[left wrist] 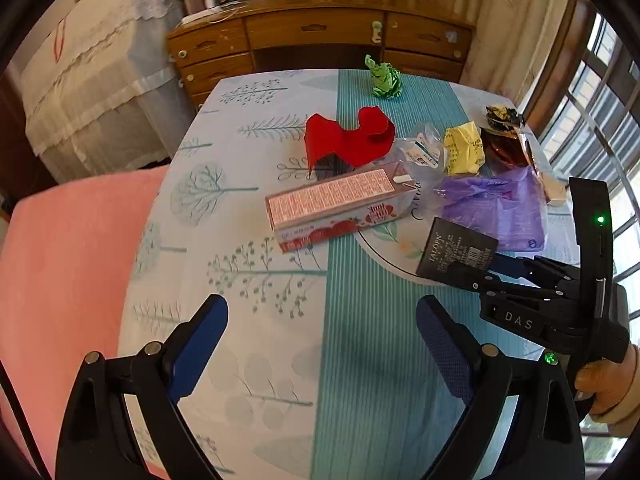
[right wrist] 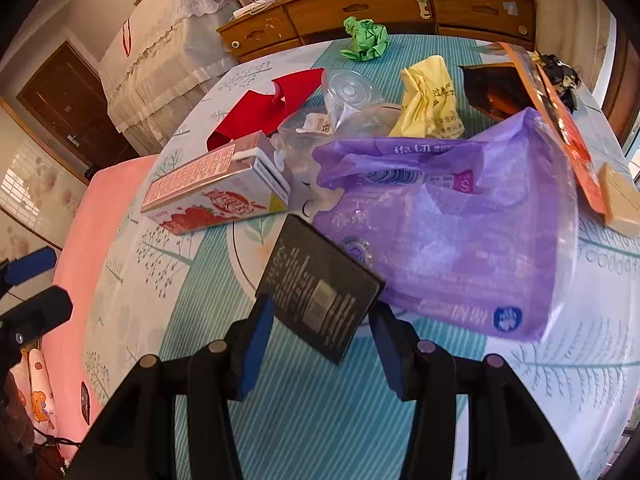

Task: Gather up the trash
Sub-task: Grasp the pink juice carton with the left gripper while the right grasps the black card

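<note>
My right gripper [right wrist: 322, 320] is shut on a flat black box [right wrist: 318, 294], held just above the table; it also shows in the left wrist view [left wrist: 456, 254]. Beyond it lie a purple plastic bag [right wrist: 452, 236], a pink strawberry milk carton [right wrist: 216, 188], a red curled sheet [right wrist: 260, 110], a clear plastic cup [right wrist: 348, 96], crumpled yellow paper [right wrist: 430, 100], a green paper ball [right wrist: 366, 38] and a brown snack wrapper [right wrist: 500, 92]. My left gripper [left wrist: 322, 332] is open and empty over the tablecloth, short of the carton [left wrist: 340, 208].
The round table [left wrist: 248, 360] carries a tree-print cloth with a teal stripe. A pink cushioned seat [left wrist: 68, 264] is at its left. A wooden dresser [left wrist: 320, 36] stands behind, a window [left wrist: 600, 128] at right. A beige block [right wrist: 620, 200] lies at the right edge.
</note>
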Motion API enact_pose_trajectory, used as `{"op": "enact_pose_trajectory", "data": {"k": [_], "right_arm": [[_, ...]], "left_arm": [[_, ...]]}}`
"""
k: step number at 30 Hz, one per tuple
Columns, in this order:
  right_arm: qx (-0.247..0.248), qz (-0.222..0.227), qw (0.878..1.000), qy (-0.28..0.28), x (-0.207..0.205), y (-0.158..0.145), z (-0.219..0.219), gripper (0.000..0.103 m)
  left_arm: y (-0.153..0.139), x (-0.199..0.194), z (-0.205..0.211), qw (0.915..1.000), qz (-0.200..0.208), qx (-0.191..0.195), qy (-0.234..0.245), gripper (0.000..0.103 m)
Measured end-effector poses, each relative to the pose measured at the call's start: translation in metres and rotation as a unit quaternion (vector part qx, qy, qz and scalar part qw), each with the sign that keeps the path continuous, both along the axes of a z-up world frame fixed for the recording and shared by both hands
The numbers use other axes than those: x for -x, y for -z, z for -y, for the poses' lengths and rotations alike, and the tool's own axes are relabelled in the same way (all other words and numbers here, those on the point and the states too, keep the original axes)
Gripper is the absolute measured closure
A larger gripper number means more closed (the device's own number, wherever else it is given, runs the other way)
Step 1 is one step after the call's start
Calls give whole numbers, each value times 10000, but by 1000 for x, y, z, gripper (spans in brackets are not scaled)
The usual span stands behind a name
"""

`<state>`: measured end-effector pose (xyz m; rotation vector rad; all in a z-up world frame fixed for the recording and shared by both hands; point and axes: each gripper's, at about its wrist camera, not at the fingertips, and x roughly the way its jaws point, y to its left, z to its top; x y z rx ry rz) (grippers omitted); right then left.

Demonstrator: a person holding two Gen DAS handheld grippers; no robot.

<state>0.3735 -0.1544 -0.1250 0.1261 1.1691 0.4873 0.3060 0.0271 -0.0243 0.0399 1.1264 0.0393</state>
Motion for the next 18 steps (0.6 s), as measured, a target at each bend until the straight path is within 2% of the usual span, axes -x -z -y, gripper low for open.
{"op": "enact_pose_trajectory", "data": {"k": [2,5,6,8,13,18], "right_arm": [[26,28,10000,-57,-3,3,-3,54],[-25,147,9997,-171,-5,3,-3,62],[-81,158,9996,-209,-6,3,-3,65],[-170,178,9994,-239,-8,1,-1,74],[-490,141,9980,-372,-10,-6,3,87],[-711,115,9958,-561,-5,-15,1,98]], "left_arm": [[3,-14,0,9997,-62,-121,179,9],[7,-37,3,9977,-83,-360,560,7],[10,-45,5,9966,-102,-431,691,4],[16,-63,8,9934,-185,-549,992,3],[40,-100,17,9814,-590,-748,1666,3],[62,-124,25,9704,-951,-789,2073,3]]}}
